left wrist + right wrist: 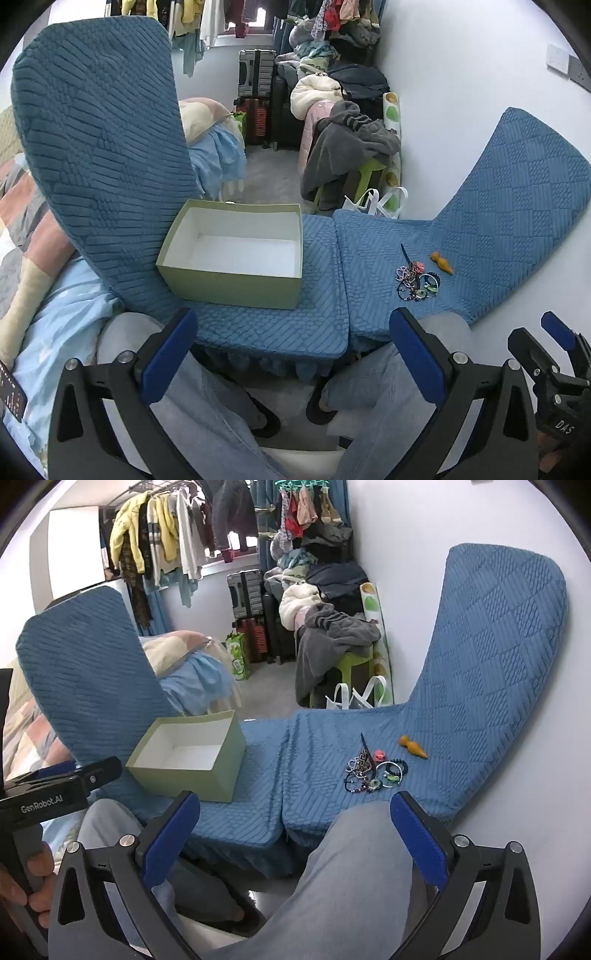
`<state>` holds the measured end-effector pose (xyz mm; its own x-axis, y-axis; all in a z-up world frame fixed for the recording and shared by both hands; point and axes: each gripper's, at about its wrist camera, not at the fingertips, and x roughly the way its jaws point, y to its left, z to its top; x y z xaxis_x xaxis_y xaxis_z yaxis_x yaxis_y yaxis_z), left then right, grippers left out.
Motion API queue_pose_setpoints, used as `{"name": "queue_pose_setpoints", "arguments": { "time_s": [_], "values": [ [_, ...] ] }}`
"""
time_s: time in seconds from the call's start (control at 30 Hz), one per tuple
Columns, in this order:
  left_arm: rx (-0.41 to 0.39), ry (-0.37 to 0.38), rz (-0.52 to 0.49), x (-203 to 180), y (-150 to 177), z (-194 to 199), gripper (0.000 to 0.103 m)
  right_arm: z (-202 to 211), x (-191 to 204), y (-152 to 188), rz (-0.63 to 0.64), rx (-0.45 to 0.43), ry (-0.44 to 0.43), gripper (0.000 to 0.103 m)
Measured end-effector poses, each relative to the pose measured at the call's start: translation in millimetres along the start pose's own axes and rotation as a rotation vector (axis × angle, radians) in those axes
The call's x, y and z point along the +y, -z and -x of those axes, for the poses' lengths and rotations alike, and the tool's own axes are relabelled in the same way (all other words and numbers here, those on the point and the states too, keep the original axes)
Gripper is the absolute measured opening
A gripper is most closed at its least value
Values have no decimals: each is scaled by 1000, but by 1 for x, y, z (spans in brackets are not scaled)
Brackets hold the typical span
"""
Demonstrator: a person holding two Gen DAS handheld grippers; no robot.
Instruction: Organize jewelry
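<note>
From my left wrist view, the box (236, 254) sat open at about eleven o'clock on the blue cushion (314, 314), its white inside bare. My left gripper (293, 354) hung spread wide over the person's knees, gripping nothing. Across the seam, at one o'clock, the jewelry (417, 282) lay in a small tangle of bracelets and rings, with an orange piece (442, 263) just beyond it at two. My right gripper (295, 834) was released too, pads wide apart, the pile dead ahead near twelve and untouched.
</note>
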<state>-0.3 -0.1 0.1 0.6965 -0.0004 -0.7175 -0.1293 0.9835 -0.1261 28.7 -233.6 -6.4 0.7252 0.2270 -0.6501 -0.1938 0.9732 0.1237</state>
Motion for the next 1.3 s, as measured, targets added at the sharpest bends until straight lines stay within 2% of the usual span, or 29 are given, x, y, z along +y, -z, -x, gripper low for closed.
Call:
{"name": "queue_pose_setpoints", "arguments": {
  "time_s": [0.17,0.3,0.43,0.53,0.6,0.77,1.3],
  "values": [
    [23,-13,-3,-5,-1,-7,103,-6,7,5,11,12,10,103],
    [35,-2,9,-8,-8,-15,103,-22,-12,1,-29,39,-34,103],
    [27,20,16,-12,-7,-26,103,-31,-10,7,-14,33,-9,103],
    [34,-5,-22,-18,-10,-33,103,-35,-13,8,-23,22,-6,103],
    [42,-2,-12,-16,-11,-38,103,-38,-13,5,-28,19,-8,103],
    [33,-17,2,-12,-11,-37,103,-43,-9,2,-6,20,-5,103],
    [40,0,20,3,-15,-36,103,-49,-4,7,9,65,-18,103]
  ]
}}
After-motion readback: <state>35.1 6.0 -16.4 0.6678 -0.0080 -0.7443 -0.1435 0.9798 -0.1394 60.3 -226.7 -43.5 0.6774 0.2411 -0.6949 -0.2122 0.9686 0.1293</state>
